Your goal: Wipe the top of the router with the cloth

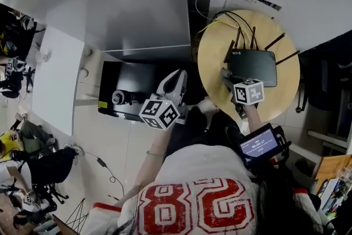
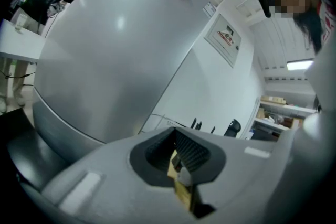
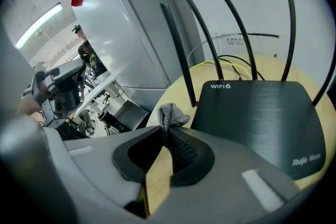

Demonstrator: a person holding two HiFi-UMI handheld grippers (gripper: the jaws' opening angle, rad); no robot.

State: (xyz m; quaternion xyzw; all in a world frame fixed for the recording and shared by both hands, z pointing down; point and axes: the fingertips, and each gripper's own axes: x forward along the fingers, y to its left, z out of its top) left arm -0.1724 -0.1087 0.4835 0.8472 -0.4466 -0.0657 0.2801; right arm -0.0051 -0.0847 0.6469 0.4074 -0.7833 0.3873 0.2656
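Router (image 1: 253, 66) sits on the round table (image 1: 214, 58), flat, antennas (image 3: 189, 86) raised along the back edge, cables behind it. Top looks bare; wiping is judged not yet started. Cloth (image 3: 172, 112) is pinched in the right gripper (image 3: 167, 128), jaws clamped on it, with only a small grey tuft showing past the tips. Tuft is held just off the router's left edge, near the first antenna base; contact with the top is not seen. Left gripper (image 2: 176, 152) is kept well away to the left over the floor, jaws together, nothing between them. For the wipe: tuft should be brought over the edge and laid flat on the top, so cloth rather than jaw tips is pressed on the plastic. Light pressure is advised, since the router is unsecured and could be pushed across the table. Strokes are best run along the top, kept short of the antennas and cables.
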